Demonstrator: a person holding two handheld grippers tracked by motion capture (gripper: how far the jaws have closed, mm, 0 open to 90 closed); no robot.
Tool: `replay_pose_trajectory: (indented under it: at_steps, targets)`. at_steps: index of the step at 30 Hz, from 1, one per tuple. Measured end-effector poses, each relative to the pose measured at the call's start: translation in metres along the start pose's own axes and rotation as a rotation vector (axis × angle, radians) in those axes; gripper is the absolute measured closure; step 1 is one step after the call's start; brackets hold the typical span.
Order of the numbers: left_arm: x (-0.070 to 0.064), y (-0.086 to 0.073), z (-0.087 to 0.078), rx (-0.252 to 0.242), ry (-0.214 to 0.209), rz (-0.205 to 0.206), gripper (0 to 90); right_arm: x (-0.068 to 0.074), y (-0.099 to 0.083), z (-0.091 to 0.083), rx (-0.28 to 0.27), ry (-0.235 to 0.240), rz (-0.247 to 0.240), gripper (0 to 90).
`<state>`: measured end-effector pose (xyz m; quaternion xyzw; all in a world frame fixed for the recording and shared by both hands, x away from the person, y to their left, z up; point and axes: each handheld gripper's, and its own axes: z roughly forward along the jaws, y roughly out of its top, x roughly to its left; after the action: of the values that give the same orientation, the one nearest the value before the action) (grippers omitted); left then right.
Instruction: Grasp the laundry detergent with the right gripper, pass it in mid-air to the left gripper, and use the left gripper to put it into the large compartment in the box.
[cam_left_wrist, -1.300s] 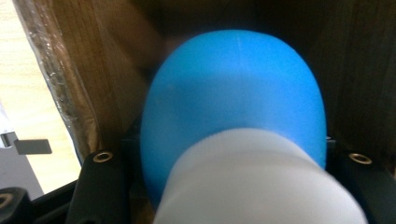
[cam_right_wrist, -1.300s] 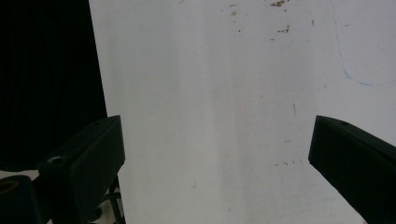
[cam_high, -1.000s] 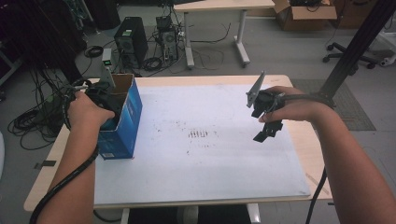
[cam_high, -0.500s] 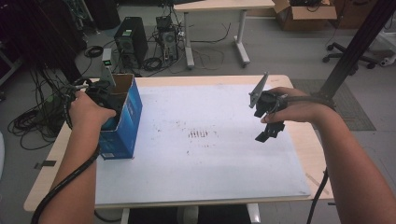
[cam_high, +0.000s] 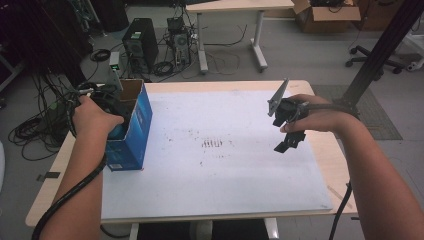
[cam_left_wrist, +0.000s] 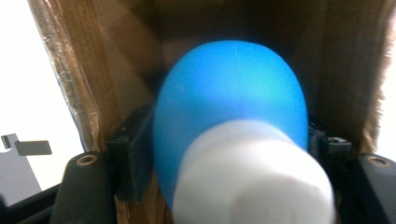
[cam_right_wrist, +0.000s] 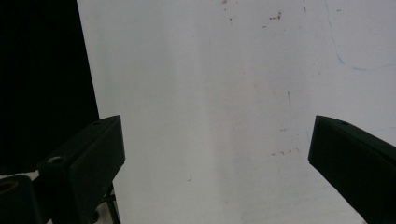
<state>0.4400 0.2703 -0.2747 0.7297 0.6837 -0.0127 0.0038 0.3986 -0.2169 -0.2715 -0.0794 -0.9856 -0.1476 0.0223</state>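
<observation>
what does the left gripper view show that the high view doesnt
Left gripper view alone: a blue and white rounded object, blurred, sitting between the left tongs, with the box's brown cardboard inner walls close around it.

High view alone: the blue outside of the cardboard box standing at the left of the white table mat, and the right tongs held open above the mat, holding nothing.

Both share: the box and the left tongs reaching into its open top.

Wooden table (cam_high: 320, 150); white stained mat (cam_high: 225, 165) on it; blue box (cam_high: 131, 131) on mat.
</observation>
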Motion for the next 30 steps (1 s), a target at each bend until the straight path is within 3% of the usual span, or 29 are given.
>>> replay_pose_trajectory:
  at_steps: [5,15,22,30]
  targets:
    - [-0.003,-0.004,-0.011,-0.014,0.021,0.022,24.8,-0.001,0.000,-0.001,-0.006,-0.002,0.000,3.7]
    - [-0.005,-0.013,-0.033,-0.028,0.018,0.025,20.6,0.002,0.002,-0.004,-0.014,-0.004,-0.007,3.8]
    - [-0.012,-0.018,-0.053,-0.066,0.027,0.065,14.3,0.005,0.002,-0.008,-0.018,-0.010,-0.010,3.8]
    - [-0.025,-0.020,-0.065,-0.071,0.040,0.127,5.2,0.009,0.001,-0.009,-0.021,-0.012,-0.014,3.7]
